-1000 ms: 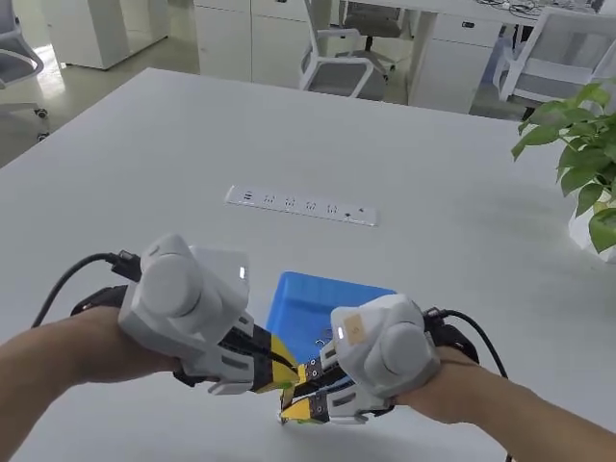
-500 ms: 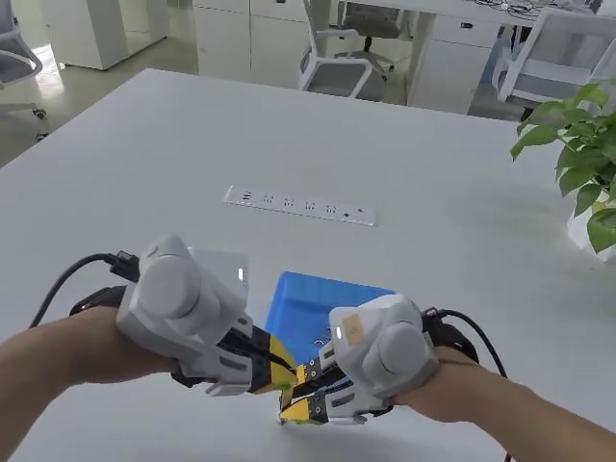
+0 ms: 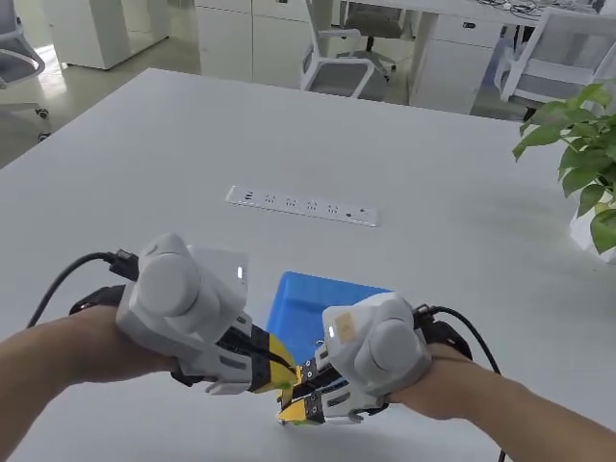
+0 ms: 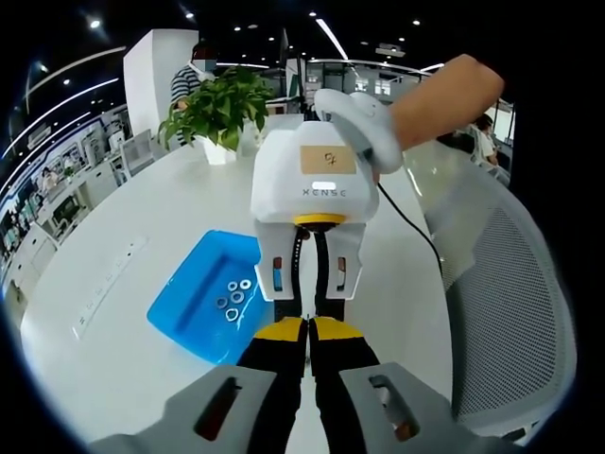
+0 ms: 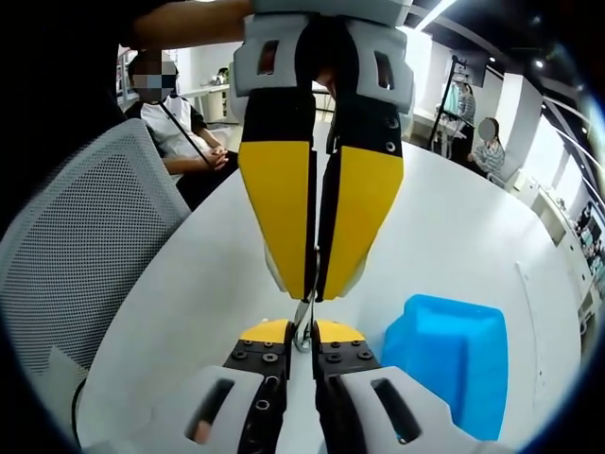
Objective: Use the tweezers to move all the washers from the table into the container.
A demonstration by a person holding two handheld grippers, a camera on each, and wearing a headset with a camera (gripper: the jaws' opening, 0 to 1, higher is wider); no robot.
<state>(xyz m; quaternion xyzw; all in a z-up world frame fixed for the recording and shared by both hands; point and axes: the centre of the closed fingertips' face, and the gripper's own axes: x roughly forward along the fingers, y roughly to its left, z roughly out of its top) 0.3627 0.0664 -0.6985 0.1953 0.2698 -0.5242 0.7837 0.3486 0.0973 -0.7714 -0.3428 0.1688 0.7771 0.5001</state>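
Observation:
Low in the head view my two grippers meet tip to tip in front of the blue container (image 3: 318,298). The left gripper (image 3: 287,377) points right and the right gripper (image 3: 300,399) points left. In the right gripper view the thin metal tweezers (image 5: 303,317) run from the left gripper's yellow jaws, pressed together above, down into my right gripper (image 5: 301,336), which is shut on their end. The left gripper view has my left gripper (image 4: 308,331) shut, facing the right gripper's white body. Several washers (image 4: 233,295) lie inside the container (image 4: 189,284).
A white power strip (image 3: 301,205) lies on the table beyond the container. A green plant (image 3: 582,144) stands at the right edge. A grey mesh chair (image 5: 85,246) is close to the near table edge. Office chairs (image 3: 337,58) and desks stand past the far edge.
The right gripper has edged slightly left, closer to the left gripper. The left gripper and the container have stayed where they were.

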